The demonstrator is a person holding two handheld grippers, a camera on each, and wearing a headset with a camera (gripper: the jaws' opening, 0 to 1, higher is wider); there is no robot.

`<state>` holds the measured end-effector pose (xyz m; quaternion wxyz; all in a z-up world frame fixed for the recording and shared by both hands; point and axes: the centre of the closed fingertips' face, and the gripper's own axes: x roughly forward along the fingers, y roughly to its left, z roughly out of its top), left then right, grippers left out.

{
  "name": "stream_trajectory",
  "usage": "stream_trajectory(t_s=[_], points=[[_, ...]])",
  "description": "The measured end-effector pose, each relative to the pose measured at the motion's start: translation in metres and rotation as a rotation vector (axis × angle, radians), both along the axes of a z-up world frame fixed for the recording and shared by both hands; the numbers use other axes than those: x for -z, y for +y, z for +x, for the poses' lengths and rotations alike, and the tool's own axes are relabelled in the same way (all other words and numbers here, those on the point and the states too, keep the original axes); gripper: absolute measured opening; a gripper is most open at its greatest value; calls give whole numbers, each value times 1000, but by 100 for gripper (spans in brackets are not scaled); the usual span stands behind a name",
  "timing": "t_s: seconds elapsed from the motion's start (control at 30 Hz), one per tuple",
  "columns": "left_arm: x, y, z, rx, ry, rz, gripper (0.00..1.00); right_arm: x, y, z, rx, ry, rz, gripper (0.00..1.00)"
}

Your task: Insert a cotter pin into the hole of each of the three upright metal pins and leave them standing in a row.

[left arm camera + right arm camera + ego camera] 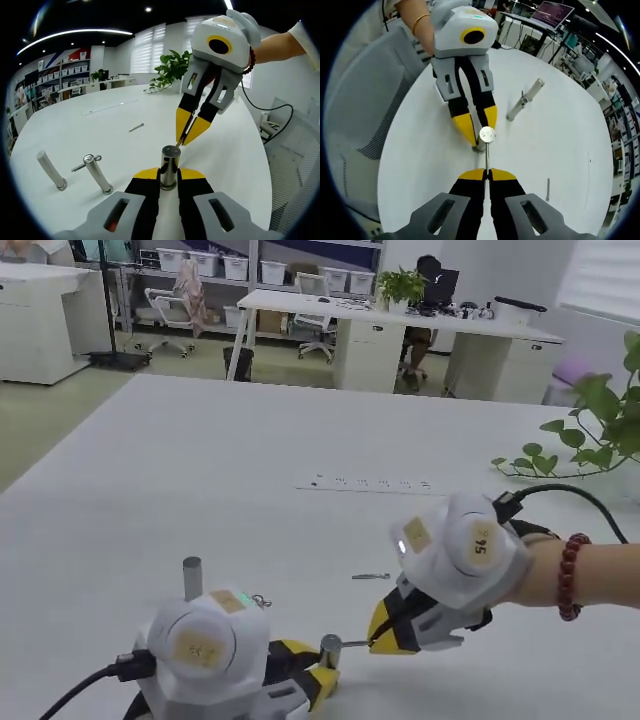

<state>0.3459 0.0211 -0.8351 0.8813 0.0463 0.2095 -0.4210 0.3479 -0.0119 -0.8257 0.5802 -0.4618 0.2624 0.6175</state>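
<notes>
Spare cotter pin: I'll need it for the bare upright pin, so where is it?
In the head view the spare cotter pin lies flat on the white table, just beyond the right gripper and nearer than the long strip.

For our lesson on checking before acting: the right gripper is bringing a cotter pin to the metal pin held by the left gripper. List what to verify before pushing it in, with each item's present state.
1. Left gripper shut on the held metal pin: ok.
2. Held metal pin standing upright: ok.
3. Right gripper shut on the cotter pin: ok.
4. Cotter pin tip lined up with the hole: cannot tell, the hole is not visible.
5. Second pin has its cotter in: ok.
6. Spare cotter pin lying ready for the bare pin: ok.
</notes>
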Motion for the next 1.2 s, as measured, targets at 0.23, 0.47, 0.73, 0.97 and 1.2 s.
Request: stream_trajectory(t_s=[0.23, 0.47, 0.73, 0.97, 1.2], points=[[0, -2, 0, 1, -2, -4, 11, -3, 14, -5, -15, 7, 18, 3], [1, -3, 0, -4, 10, -10, 11, -3, 22, -7, 6, 24, 26, 4], [4, -2, 0, -14, 20, -16, 11, -4, 25, -9, 83, 68, 49, 5], [3, -1, 0, -17, 26, -21, 11, -9, 22, -10, 106, 75, 60, 10], [2, -1, -1, -17, 27, -22, 11, -7, 18, -10, 97, 60, 27, 8]])
